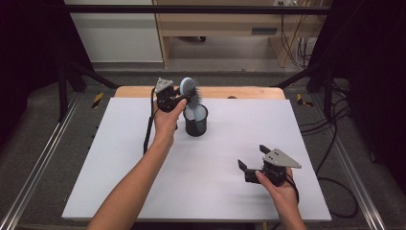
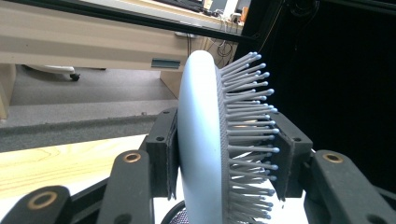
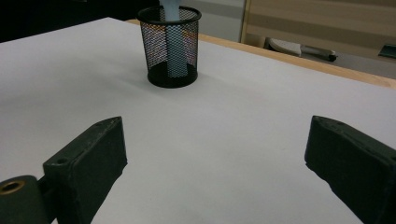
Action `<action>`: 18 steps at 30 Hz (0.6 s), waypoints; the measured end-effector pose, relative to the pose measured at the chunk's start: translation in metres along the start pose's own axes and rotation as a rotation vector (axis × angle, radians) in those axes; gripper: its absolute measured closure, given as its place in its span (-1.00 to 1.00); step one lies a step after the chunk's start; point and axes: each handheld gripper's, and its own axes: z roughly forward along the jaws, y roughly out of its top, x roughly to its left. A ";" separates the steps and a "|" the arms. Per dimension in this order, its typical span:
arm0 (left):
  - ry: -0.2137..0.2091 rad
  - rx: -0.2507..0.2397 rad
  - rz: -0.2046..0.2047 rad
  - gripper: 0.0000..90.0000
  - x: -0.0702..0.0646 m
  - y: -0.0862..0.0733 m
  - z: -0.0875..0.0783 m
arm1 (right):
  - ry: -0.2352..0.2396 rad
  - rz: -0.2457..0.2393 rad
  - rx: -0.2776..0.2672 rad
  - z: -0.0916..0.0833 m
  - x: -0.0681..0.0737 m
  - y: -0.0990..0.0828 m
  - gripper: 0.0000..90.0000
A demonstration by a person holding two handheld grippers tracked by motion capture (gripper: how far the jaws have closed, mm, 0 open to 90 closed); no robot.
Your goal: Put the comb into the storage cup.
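Observation:
A pale blue hairbrush (image 1: 190,89) stands upright with its handle (image 3: 169,10) down inside a black mesh cup (image 1: 196,122) at the back middle of the white table top (image 1: 115,163). My left gripper (image 1: 186,98) is shut on the brush's head: in the left gripper view one pad presses its smooth back (image 2: 198,140) and the other presses the bristles (image 2: 252,140). My right gripper (image 1: 252,157) rests low near the front right, open, with nothing between its jaws (image 3: 215,154). In the right gripper view the mesh cup (image 3: 170,51) stands well ahead of that gripper.
A wooden strip (image 1: 139,91) runs along the table's far edge. Beyond it are a pale wooden desk (image 1: 215,28) and hanging cables (image 1: 297,45). A black cable (image 1: 335,143) lies on the floor to the right. Metal rails (image 1: 43,158) flank the table.

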 end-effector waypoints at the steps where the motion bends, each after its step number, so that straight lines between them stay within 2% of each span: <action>1: 0.000 0.001 -0.004 0.14 0.001 0.000 0.000 | 0.000 0.001 0.000 0.000 0.000 0.000 -0.87; 18: -0.004 0.010 -0.016 0.09 0.009 0.001 -0.001 | 0.003 0.008 0.002 0.001 0.000 0.000 -0.89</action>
